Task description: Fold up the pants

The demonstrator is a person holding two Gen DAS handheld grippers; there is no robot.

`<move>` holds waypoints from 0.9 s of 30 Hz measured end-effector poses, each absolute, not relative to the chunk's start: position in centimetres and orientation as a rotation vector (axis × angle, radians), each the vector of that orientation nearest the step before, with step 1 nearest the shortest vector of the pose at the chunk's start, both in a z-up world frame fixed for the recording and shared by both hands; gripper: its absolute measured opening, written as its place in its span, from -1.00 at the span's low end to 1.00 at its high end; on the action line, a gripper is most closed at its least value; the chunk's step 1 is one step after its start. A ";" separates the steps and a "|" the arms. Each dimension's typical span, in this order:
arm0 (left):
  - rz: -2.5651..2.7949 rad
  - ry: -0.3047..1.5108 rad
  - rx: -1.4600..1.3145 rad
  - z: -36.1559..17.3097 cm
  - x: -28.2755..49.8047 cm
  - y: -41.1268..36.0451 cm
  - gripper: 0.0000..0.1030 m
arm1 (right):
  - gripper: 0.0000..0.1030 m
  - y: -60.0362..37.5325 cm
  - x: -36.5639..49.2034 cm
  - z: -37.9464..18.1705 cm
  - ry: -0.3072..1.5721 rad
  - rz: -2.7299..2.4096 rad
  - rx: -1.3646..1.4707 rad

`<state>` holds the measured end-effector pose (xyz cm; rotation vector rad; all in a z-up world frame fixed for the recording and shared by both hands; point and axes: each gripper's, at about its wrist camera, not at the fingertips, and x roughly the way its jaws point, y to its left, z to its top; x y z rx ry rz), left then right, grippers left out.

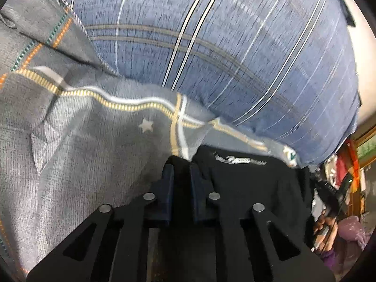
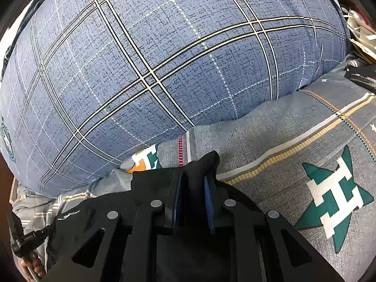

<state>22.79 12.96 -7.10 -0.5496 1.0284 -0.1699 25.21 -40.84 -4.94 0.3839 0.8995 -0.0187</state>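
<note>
Two grippers, left gripper (image 1: pixel 182 171) and right gripper (image 2: pixel 194 178), pinch one pants (image 1: pixel 253 188)

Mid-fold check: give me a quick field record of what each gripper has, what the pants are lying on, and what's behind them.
left gripper: shut on black pants, pinching an edge
right gripper: shut on the pants, fabric bunched between its fingers
pants print: small white logo near the far edge
surface: grey sheet with a green star H emblem
behind: blue plaid pillow
fold status: cannot tell
</note>
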 end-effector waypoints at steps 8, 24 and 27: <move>-0.294 0.936 -0.550 -4.9 22.0 11.9 -0.97 | -0.71 -41.8 23.8 -2.4 0.791 0.006 0.451; -0.360 0.876 -0.514 -3.1 21.0 8.9 -0.98 | -0.44 -43.9 22.8 -2.0 0.808 0.042 0.560; -0.339 0.881 -0.503 -3.4 21.2 9.0 -0.98 | 0.36 -43.9 23.7 -2.8 0.831 0.008 0.552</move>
